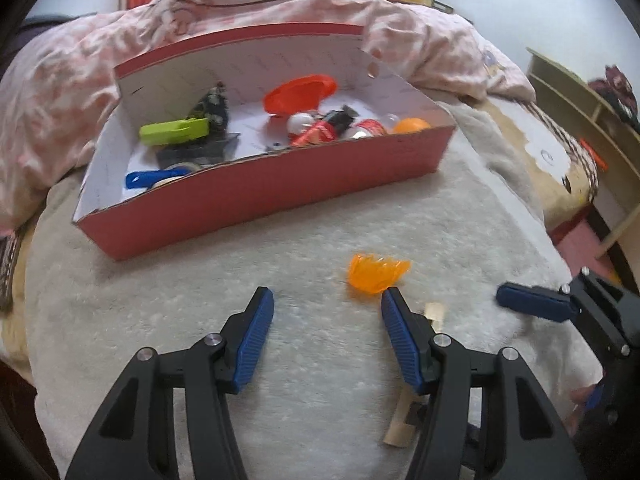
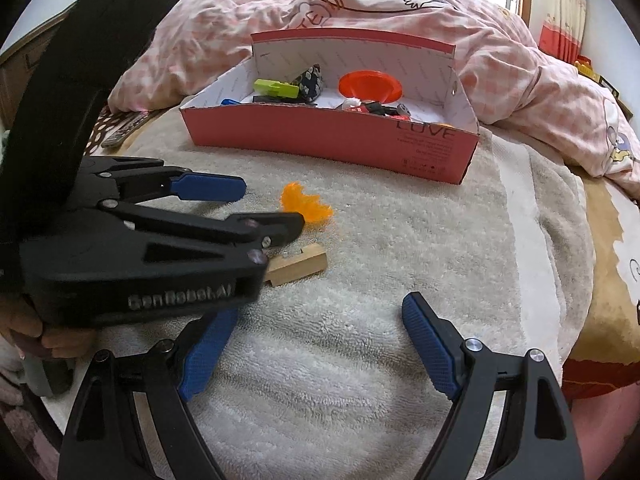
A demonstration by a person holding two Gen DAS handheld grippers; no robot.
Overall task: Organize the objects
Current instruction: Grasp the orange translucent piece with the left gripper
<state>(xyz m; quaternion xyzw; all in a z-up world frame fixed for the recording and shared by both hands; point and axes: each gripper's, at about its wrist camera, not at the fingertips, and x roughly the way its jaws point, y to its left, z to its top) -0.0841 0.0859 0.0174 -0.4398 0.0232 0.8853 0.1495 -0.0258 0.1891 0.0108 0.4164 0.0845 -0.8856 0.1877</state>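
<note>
Red box holds orange funnel, green clip.

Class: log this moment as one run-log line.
left gripper: open, empty | right gripper: open, empty | clip, block: on towel | box: part-filled

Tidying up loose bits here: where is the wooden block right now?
The wooden block lies on the white towel, outside the red box, just nearer than the orange plastic piece and beside the left gripper.

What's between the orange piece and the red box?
Only bare towel between orange piece and red box; both views show it.
</note>
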